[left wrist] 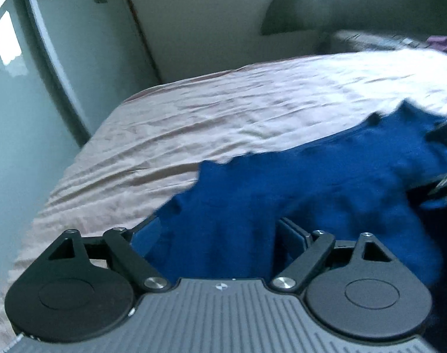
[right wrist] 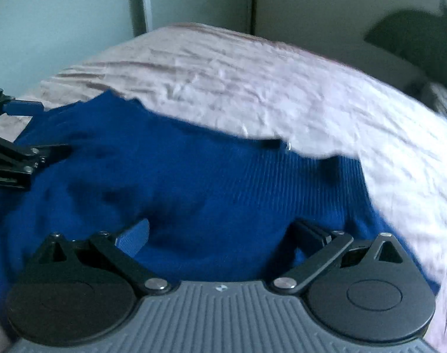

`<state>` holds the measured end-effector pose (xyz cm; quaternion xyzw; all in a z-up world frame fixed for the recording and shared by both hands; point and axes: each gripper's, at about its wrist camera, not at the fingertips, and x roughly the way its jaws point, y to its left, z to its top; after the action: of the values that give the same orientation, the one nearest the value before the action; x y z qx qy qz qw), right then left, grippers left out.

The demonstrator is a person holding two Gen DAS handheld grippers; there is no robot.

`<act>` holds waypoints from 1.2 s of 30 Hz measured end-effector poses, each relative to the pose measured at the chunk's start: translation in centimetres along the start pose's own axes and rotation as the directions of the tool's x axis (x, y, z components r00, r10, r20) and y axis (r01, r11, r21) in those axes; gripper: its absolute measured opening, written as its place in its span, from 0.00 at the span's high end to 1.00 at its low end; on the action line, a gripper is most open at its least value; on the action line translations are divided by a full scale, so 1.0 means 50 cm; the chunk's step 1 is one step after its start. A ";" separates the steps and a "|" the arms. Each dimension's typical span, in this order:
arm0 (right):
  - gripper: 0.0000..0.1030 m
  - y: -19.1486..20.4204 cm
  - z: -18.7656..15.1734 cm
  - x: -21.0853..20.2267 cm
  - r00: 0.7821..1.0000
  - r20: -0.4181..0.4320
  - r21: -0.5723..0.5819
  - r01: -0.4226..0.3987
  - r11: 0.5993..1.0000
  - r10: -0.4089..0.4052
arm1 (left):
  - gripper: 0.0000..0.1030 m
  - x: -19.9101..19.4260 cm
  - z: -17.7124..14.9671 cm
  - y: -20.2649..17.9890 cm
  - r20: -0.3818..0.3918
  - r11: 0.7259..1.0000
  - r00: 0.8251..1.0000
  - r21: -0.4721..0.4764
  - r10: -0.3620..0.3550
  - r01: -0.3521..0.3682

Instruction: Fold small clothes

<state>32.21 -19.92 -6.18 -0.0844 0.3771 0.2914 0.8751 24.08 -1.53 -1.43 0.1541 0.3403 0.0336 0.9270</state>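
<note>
A blue knitted garment (left wrist: 311,176) lies spread and rumpled on the pale pink bed sheet (left wrist: 194,111). My left gripper (left wrist: 219,229) stands wide open low over its near edge, with blue cloth lying between the fingers but not pinched. In the right wrist view the same garment (right wrist: 208,176) fills the middle, and my right gripper (right wrist: 220,229) is also wide open over it, cloth between the fingers. The left gripper (right wrist: 38,128) shows at the left edge over the garment's far side. The right gripper's dark body (left wrist: 446,158) shows at the right edge of the left wrist view.
The bed sheet (right wrist: 252,82) stretches wrinkled beyond the garment. A glass wardrobe door with flower prints (left wrist: 32,88) stands left of the bed. A dark rounded headboard shape (left wrist: 288,14) and a purple item (left wrist: 440,41) are at the far end.
</note>
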 end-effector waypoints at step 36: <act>0.00 -0.053 -0.124 -0.114 0.998 0.058 0.156 0.015 0.988 -0.024 | 0.07 -0.062 -0.088 0.048 0.041 0.993 0.999 -0.115 0.033 -0.028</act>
<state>26.80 -26.91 -6.68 -0.0108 0.3716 0.2550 0.8926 18.98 1.37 -1.93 0.1066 0.3155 0.0638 0.9407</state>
